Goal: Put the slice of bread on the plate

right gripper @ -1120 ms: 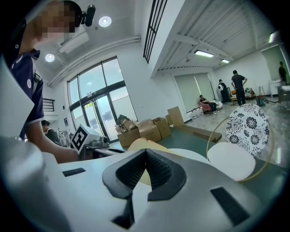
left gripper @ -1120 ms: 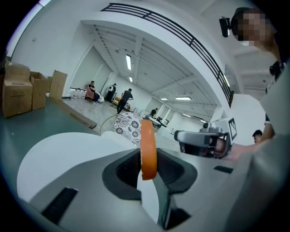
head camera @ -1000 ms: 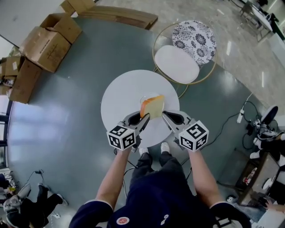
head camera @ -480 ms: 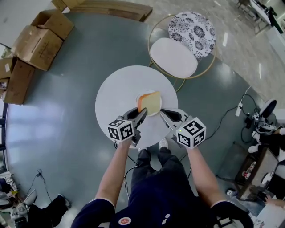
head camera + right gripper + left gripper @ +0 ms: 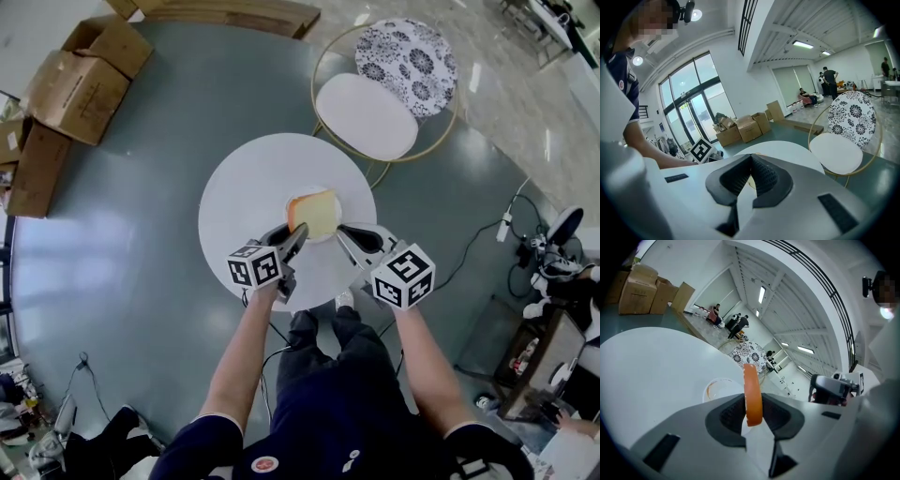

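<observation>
Head view looks steeply down on a round white table that stands on a smooth grey-green floor. We hold the left gripper clamped on the slice of bread. In the left gripper view the slice shows edge-on, its orange crust pinched between the dark pads. The bread hangs over the middle of the table, above the small plate, which it mostly covers when seen from above. Whether the slice touches the plate we cannot tell. Our right gripper hovers just beside the bread's other side, its jaws brought together at the tips with nothing between them. The table top around the plate is plain white. Beyond the table stands a chair with a white seat and a black-and-white patterned back inside a gold hoop frame, where the grey floor meets pale polished tiles. Cardboard boxes are heaped at the upper left, and a power strip with its cable lies on the floor to the right. The right gripper view shows tall windows and white walls, with a few people standing far off.
</observation>
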`<state>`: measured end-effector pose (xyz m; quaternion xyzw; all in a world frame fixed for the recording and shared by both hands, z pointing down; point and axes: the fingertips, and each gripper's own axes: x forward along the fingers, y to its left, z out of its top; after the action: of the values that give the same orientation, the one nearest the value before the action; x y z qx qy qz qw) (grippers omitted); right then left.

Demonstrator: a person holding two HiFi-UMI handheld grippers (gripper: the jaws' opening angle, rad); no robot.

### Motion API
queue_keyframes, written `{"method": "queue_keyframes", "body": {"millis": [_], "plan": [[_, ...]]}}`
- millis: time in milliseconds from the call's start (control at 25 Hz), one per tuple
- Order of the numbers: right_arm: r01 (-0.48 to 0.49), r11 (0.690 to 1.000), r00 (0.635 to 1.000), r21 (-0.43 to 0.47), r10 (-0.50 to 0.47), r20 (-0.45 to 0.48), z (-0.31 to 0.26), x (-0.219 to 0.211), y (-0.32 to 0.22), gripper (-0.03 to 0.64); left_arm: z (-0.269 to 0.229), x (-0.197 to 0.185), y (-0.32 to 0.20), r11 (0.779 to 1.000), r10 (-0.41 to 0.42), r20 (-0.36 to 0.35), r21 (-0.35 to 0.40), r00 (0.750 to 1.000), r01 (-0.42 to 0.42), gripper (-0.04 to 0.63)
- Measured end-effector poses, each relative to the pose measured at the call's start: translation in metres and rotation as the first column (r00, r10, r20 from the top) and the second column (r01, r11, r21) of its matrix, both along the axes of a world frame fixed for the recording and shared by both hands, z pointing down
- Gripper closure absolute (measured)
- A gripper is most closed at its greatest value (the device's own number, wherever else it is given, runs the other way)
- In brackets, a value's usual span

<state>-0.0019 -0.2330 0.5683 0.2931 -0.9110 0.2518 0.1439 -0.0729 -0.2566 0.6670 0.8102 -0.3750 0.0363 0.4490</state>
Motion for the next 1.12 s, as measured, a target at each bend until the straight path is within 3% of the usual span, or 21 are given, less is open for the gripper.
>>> {"method": "queue_keyframes", "body": {"millis": [640, 1120], "plan": [[0.011, 1.0, 1.0, -0.012, -0.01, 0.009, 0.002, -0.008, 0.006, 0.609, 0.034, -0.024, -0.003, 0.995, -0.073, 0.117, -0.057, 0.99, 0.08, 0.482], [0.01, 1.0, 1.0, -0.017, -0.009, 0.011, 0.005, -0.011, 0.011, 0.609, 0.049, -0.033, -0.002, 0.99, -0.117, 0.132, -0.059, 0.984, 0.126, 0.437]]}}
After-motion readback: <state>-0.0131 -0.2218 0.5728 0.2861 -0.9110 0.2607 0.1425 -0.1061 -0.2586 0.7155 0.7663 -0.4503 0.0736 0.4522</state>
